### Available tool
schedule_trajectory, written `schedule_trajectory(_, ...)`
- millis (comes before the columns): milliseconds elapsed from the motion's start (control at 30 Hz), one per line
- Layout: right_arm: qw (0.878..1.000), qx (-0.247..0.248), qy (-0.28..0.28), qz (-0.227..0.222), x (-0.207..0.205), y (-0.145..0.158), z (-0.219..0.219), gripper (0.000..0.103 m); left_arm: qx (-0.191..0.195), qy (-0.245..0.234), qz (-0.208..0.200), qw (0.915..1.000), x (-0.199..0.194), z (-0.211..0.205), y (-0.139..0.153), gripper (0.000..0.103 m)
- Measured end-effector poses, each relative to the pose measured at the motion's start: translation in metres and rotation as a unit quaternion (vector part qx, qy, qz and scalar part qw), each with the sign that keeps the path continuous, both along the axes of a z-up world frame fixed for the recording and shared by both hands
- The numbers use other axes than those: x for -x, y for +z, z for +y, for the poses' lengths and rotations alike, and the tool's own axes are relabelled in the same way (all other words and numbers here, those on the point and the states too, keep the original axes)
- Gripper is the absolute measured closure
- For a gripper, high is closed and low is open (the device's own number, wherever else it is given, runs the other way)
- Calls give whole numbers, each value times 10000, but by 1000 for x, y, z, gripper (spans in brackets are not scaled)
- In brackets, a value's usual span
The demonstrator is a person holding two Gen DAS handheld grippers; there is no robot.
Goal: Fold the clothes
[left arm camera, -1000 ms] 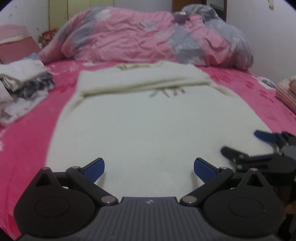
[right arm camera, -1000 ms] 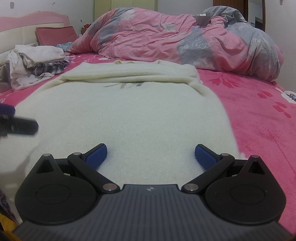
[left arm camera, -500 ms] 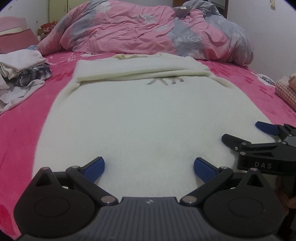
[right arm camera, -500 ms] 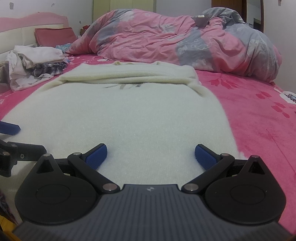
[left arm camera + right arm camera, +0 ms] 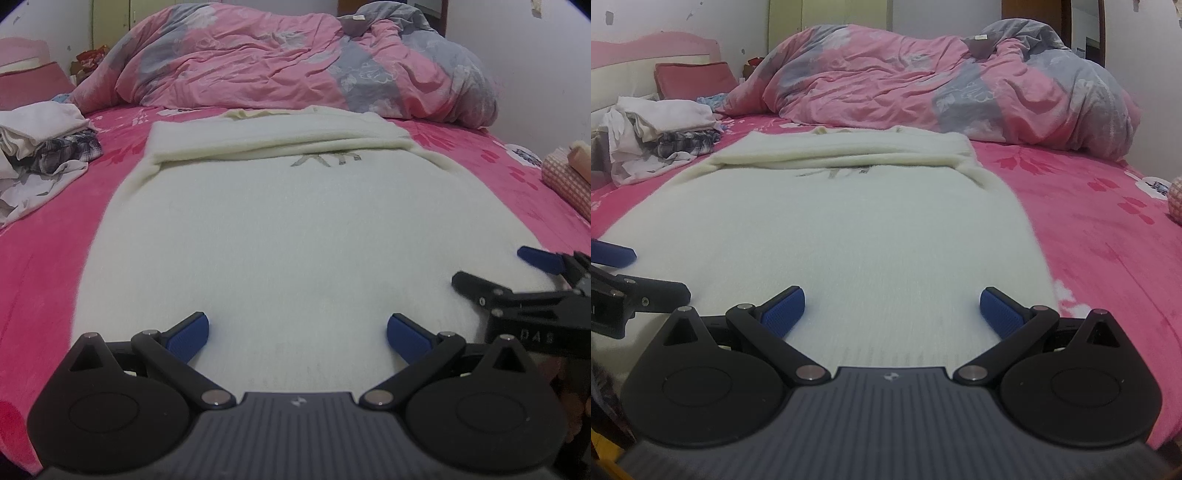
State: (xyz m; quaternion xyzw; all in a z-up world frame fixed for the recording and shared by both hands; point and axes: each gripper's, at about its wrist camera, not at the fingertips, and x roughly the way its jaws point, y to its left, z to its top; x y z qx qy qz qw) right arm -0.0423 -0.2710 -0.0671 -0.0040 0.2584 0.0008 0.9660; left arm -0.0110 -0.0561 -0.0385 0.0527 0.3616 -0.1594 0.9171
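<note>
Bed (image 5: 44, 236) in pink sheet, duvet (image 5: 295, 59) heaped far | change: both grippers have crept slightly forward over the near hem, no grasp yet | cream sweater (image 5: 295, 229) flat, sleeves folded across far end | left hand-held gripper (image 5: 297, 330) wide, empty, hem just below | right hand-held gripper (image 5: 892, 306) wide, empty, near-right corner.

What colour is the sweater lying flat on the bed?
Cream white sweater, clearest in the right wrist view.
</note>
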Motion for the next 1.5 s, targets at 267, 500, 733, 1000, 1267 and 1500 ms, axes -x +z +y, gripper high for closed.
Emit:
schedule_trajectory(267, 9999, -79, 12, 71, 1, 3, -2, 1, -116, -318, -70, 9994, 44, 21, 3, 0)
schedule_trajectory(500, 10000, -86, 6, 5, 4, 0, -2, 1, 53, -65, -89, 9999, 83, 56, 7, 0)
schedule_trajectory(733, 10000, -64, 33, -24, 3, 1, -3, 1, 196, 382, -371, 9984, 90, 86, 15, 0)
schedule_trajectory(1000, 9997, -154, 52, 200, 1, 13, -6, 1, 635, 614, -118, 9960, 77, 107, 9, 15)
schedule_trajectory(1267, 9956, -147, 691, -613, 27, 33, 23, 1, 894, 645, 95, 9939, 75, 118, 5, 44)
schedule_trajectory(1500, 9842, 51, 1571, -817, 36, 40, 61, 1, 1130, 813, 549, 9887, 69, 126, -6, 61)
